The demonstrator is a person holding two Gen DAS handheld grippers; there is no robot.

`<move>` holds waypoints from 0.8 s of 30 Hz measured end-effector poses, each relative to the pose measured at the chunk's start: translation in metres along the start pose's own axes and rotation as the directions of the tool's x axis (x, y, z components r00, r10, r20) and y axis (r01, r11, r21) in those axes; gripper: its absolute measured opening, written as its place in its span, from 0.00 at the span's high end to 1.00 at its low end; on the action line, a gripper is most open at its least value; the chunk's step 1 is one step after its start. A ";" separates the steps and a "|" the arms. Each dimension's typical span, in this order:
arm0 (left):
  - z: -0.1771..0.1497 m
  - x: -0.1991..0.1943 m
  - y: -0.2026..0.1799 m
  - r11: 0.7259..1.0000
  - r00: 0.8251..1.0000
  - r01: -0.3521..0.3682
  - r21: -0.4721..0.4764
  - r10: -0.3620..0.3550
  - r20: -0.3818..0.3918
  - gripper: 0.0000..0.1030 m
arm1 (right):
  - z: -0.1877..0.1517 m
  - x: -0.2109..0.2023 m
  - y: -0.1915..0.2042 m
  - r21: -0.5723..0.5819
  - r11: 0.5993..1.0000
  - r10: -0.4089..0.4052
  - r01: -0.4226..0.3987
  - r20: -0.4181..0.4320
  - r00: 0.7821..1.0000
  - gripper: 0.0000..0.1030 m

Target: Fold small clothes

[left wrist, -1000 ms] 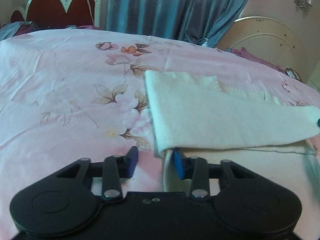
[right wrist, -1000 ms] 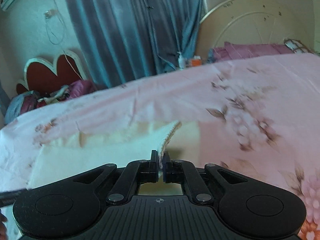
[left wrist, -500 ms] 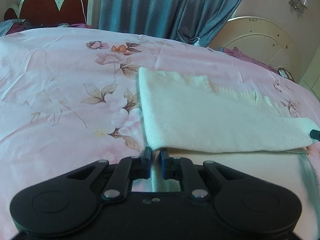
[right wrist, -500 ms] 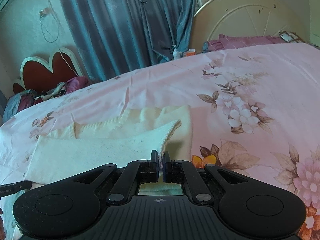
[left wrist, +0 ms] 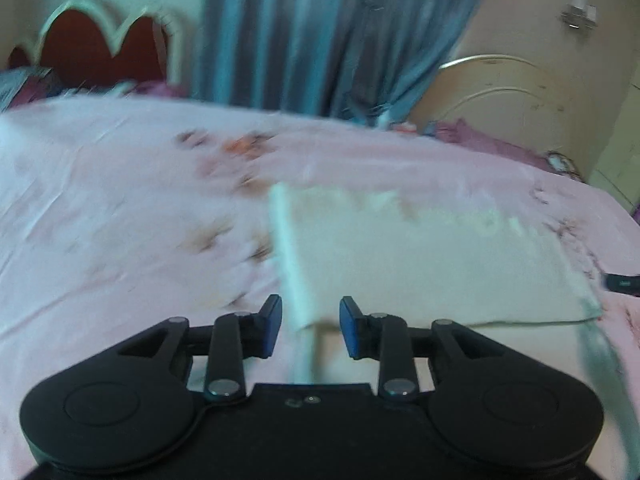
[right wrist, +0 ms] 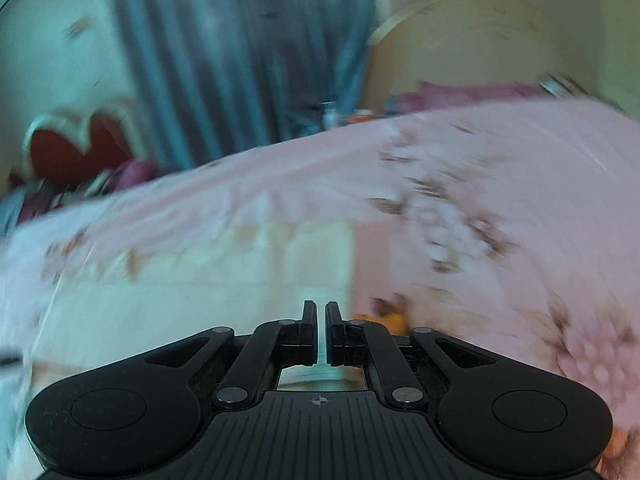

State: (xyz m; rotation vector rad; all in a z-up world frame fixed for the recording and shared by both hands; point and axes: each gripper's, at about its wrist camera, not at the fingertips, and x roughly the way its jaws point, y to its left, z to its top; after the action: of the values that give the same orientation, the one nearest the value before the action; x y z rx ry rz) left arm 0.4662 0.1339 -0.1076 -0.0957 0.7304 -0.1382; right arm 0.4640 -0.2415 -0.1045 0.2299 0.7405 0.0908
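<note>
A: In the left wrist view, what is shown?
B: A cream garment [left wrist: 420, 264], folded over once, is seen at centre right on the pink bed [left wrist: 120, 220]; further folds are judged left. The left tool [left wrist: 307, 326] is opening, the fold's corner between unpressed pads.
A: And the right wrist view?
B: The right tool [right wrist: 321, 330] is pressed together at lower centre; a pinched edge cannot be confirmed. The garment lies blurred, left of centre.

Bedroom backdrop, blurred
A pink floral bedsheet [left wrist: 120, 208] covered the bed; blue curtains [left wrist: 320, 36] hung behind, beside a red scalloped headboard [left wrist: 96, 48].
</note>
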 end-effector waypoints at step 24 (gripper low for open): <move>0.069 0.099 0.022 0.998 0.997 0.049 -0.047 -0.051 -0.054 0.61 | 0.029 0.054 -0.015 -0.002 0.995 -0.095 0.095 -0.061 0.994 0.97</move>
State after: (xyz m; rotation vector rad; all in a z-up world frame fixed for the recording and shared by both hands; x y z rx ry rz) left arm 0.5878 0.1427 -0.1248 -0.1541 0.7870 -0.1727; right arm 0.5234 -0.2525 -0.1227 0.1933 0.8108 0.0071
